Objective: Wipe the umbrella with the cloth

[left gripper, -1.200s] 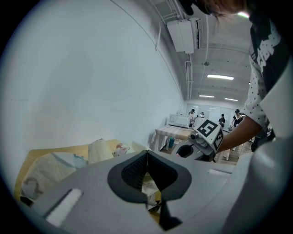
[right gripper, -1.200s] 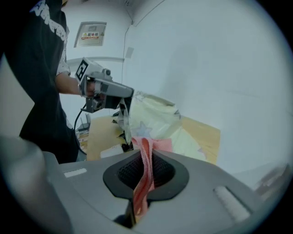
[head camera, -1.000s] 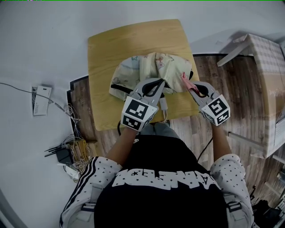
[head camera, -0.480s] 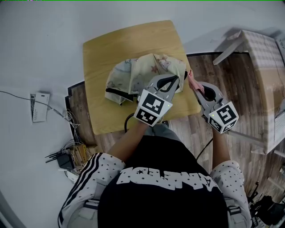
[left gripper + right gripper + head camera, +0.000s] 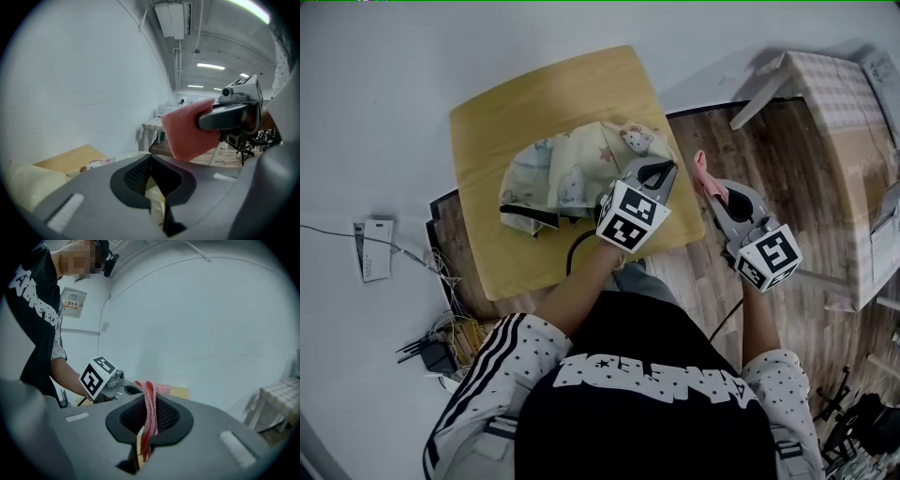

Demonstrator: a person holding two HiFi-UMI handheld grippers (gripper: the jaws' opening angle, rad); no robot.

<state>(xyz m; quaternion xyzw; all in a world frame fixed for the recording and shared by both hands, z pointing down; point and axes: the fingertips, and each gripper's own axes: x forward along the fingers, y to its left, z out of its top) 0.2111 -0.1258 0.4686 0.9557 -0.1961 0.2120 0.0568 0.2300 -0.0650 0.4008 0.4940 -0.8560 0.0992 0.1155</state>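
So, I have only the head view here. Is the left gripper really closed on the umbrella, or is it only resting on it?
Observer: It is closed on it. In the left gripper view, the left gripper pinches a fold of the pale umbrella fabric.
Operator: Good. And the cloth, is it gripped properly?
Observer: Yes. The right gripper view shows the right gripper shut on the pink cloth, which stands edge-on and sticks out a little past the tips.
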